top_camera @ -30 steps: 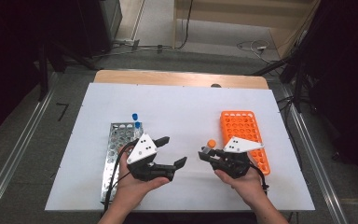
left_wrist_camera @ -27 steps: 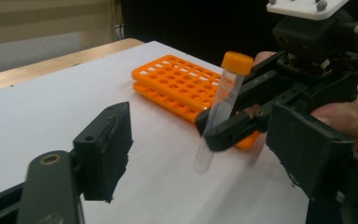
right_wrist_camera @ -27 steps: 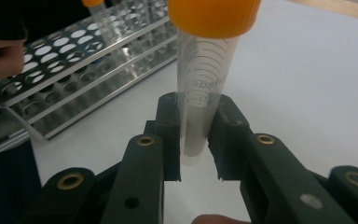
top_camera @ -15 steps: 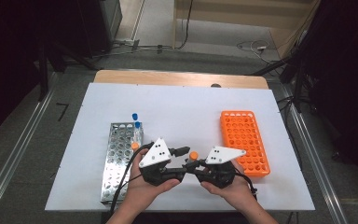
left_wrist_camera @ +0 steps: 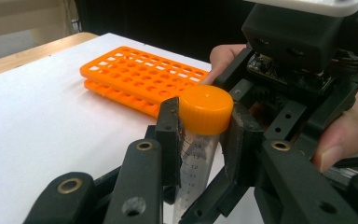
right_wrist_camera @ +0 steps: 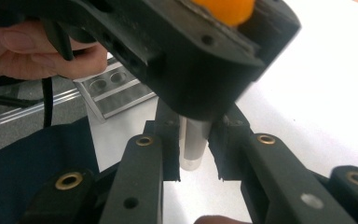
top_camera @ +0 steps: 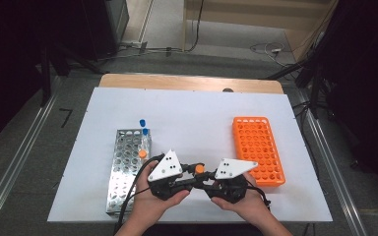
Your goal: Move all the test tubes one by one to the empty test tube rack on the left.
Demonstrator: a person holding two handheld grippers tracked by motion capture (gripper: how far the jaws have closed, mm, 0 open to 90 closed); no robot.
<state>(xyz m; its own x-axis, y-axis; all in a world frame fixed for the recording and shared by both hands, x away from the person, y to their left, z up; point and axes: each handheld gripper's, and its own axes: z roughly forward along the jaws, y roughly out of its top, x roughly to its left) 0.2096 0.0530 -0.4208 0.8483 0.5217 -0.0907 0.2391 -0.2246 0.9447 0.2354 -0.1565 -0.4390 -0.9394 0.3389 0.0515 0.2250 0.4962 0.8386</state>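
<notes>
- Tube [left_wrist_camera: 193,161]: clear plastic, smooth, w/ black printed marks; cap [left_wrist_camera: 206,108] orange plastic, matt, smooth top.
- Left gripper [left_wrist_camera: 200,135]: black plastic, matt; pads look rough.
- Right gripper [right_wrist_camera: 195,154]: same black matt plastic, brass-colored rivets.
- Orange rack [top_camera: 258,149]: bright plastic, a bit shiny.
- Metal rack [top_camera: 126,164]: silver metal, shiny.
- Desk [top_camera: 197,113]: white, matt, smooth; wood edge at back.

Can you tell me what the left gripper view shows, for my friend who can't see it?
A clear tube with an orange cap stands upright, pinched just under the cap by the left gripper, whose jaws have just been closing on it. Close behind, a hand holds the right gripper. An orange rack lies farther back on the white table.
</notes>
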